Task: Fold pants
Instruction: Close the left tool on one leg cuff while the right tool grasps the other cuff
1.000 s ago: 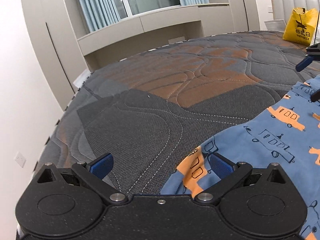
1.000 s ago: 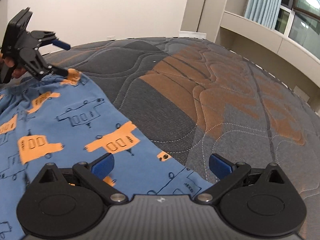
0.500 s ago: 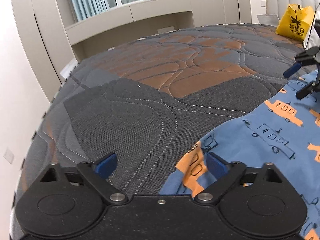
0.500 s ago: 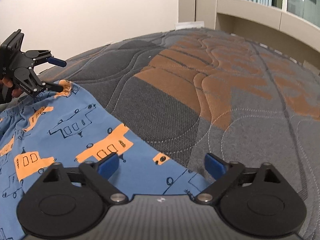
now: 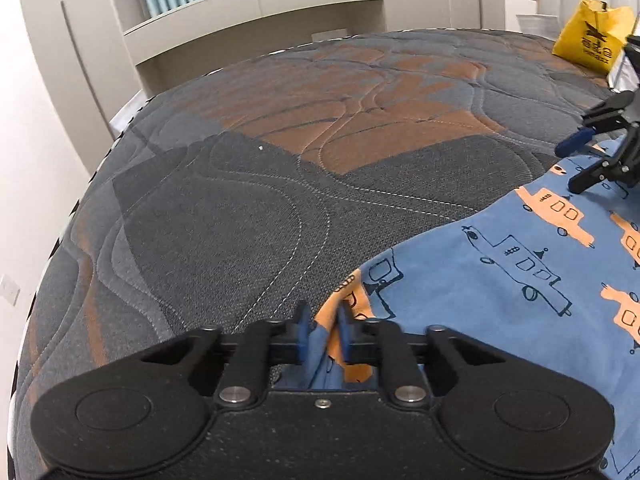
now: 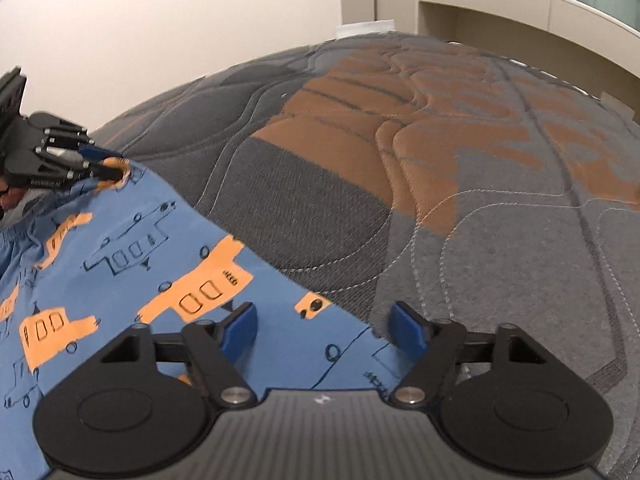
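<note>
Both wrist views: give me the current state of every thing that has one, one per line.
pants: spread flat on the mattress, unfolded, one corner pinched.
left gripper: jaws closing, pads already pressing the pants' corner.
right gripper: jaws closing, pads not yet on the pants' edge lying between them.
yellow bag: standing at the far end of the mattress.

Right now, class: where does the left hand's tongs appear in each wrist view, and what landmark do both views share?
Left wrist view: left tongs bottom centre, closing on the blue pants edge.
Right wrist view: left tongs at far left, on the pants' corner.
Shared landmark: the orange patch on the mattress.
</note>
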Demonstrator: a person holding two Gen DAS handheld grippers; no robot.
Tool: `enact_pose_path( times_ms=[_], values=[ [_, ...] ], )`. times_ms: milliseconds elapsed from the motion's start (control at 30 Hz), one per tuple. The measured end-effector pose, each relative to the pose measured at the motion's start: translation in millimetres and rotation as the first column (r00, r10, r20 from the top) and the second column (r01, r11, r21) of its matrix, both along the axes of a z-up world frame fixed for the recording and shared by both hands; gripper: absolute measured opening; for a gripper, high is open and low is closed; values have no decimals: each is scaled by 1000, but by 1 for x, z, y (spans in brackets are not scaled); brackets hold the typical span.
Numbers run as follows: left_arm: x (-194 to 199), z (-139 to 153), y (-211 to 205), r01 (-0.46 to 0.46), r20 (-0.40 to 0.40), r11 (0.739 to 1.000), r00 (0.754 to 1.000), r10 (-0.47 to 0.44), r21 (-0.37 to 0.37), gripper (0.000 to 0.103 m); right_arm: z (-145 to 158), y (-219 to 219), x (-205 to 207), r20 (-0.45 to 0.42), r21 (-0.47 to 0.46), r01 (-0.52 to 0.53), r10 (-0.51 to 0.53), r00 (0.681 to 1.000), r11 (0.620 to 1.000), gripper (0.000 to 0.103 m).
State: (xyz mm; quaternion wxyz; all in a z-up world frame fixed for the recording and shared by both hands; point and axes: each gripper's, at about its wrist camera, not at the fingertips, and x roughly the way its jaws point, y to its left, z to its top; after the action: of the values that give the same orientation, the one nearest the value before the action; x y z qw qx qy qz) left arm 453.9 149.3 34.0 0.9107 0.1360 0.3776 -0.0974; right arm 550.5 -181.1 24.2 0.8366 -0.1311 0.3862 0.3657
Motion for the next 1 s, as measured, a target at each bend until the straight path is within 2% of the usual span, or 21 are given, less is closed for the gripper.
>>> enact_pose_path(
  times_ms=[33, 67, 167, 333, 467, 633, 700, 733, 800, 833, 933, 1000],
  values=[
    [0, 1, 0, -15, 0, 1000, 1000, 15, -5, 9, 0, 1, -2, 4, 3, -10, 10, 1000, 1000, 57],
    [-1, 1, 1, -24, 5, 1000, 1000, 24, -13, 4, 1, 2, -4, 4, 8, -18, 18, 1000, 1000, 44],
    [-9, 10, 0, -30, 62, 999, 998, 33, -37, 2, 3, 4, -9, 38, -15, 1, -1, 999, 1000, 8],
    [-13, 25, 1, -61, 136, 998, 989, 65, -34, 2, 10, 15, -18, 142, -53, 29, -21, 990, 998, 0],
    [-5, 19, 4, -78, 116, 996, 990, 81, -33, 2, 20, 28, -15, 247, -45, 84, -70, 966, 995, 0],
    [3, -3, 8, -88, 68, 995, 994, 91, -36, 2, 8, 39, -3, 185, -30, 40, -34, 982, 999, 1],
    [5, -8, 9, -88, 57, 995, 994, 90, -37, 2, 2, 36, -1, 150, -12, 19, -17, 989, 1000, 9],
    [6, -9, 10, -87, 55, 996, 995, 89, -38, 3, 1, 31, 1, 131, 12, 9, -10, 991, 1000, 22],
    [6, -10, 12, -86, 55, 995, 995, 88, -42, 3, 0, 18, 4, 82, 69, -5, 0, 997, 998, 65],
    [7, -10, 13, -87, 54, 995, 995, 89, -47, 4, 1, 11, 5, 58, 90, -5, 0, 998, 996, 69],
    [8, -10, 14, -88, 52, 995, 994, 91, -53, 4, 1, -5, 10, 20, 100, -2, 0, 1000, 995, 69],
    [8, -10, 14, -90, 56, 994, 994, 93, -55, 3, -3, -11, 11, -7, 76, -5, 5, 1000, 997, 61]
  ],
)
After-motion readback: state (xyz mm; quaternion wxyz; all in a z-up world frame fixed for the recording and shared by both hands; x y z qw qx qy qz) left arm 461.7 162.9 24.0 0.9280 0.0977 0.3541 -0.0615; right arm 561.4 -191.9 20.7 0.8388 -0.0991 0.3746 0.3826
